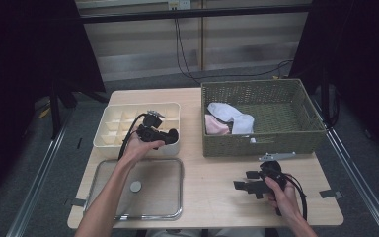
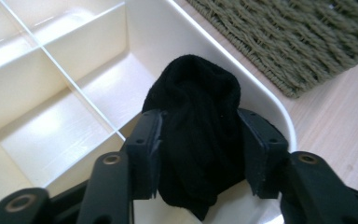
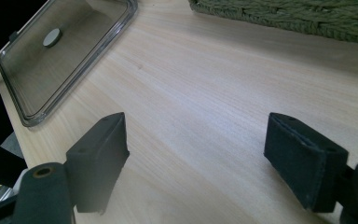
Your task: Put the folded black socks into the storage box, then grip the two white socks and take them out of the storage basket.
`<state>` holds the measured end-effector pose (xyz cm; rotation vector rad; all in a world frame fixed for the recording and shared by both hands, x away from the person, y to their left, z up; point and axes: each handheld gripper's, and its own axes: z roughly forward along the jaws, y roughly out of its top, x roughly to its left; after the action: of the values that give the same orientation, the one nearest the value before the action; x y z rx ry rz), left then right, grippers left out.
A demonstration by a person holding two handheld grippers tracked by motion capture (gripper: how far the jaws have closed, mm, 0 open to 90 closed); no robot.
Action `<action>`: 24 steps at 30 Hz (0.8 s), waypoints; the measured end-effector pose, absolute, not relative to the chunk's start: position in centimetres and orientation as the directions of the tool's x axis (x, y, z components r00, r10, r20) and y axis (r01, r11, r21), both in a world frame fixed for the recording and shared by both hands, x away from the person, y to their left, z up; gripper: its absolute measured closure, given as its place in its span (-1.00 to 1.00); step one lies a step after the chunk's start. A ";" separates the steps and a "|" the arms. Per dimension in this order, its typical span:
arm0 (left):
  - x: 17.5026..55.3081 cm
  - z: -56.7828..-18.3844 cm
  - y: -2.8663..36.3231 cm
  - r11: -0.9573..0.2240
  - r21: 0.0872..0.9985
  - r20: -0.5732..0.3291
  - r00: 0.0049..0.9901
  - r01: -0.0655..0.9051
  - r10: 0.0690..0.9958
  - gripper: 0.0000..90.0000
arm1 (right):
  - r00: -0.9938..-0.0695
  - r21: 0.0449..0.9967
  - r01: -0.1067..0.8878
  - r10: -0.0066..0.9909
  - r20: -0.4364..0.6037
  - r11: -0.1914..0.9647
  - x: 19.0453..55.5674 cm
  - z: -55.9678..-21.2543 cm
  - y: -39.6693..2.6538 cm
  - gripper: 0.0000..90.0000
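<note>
Status: your left gripper has the rolled black sock between its jaws, hanging over the near-right corner compartment of the cream divider box. The pads still flank the sock, but whether they press or have let go I can't tell, so I can't call it released yet. The sock looks partly down in that cell, not seated.

Your right gripper is idle over bare tabletop near the front right edge, jaws wide open, nothing in them.

Remaining, by my read: the white sock and the pink item lie in the left end of the woven basket. The other box cells I can see look empty. The clear lid lies at the front left, off the box. So roughly one item in, at least two to go, then the lid.
</note>
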<state>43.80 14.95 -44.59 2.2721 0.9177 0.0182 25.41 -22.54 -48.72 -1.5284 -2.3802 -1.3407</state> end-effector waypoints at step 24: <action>42.5 -43.1 18.7 -0.399 0.682 -0.272 0.720 0.613 0.639 -0.35 | -0.528 0.665 0.731 0.742 0.412 0.151 25.4 -48.5 -22.5 -0.53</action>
<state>42.47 18.70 -43.09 2.1152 0.9462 0.0413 25.35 -22.54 -48.53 -1.5315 -2.3930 -1.3699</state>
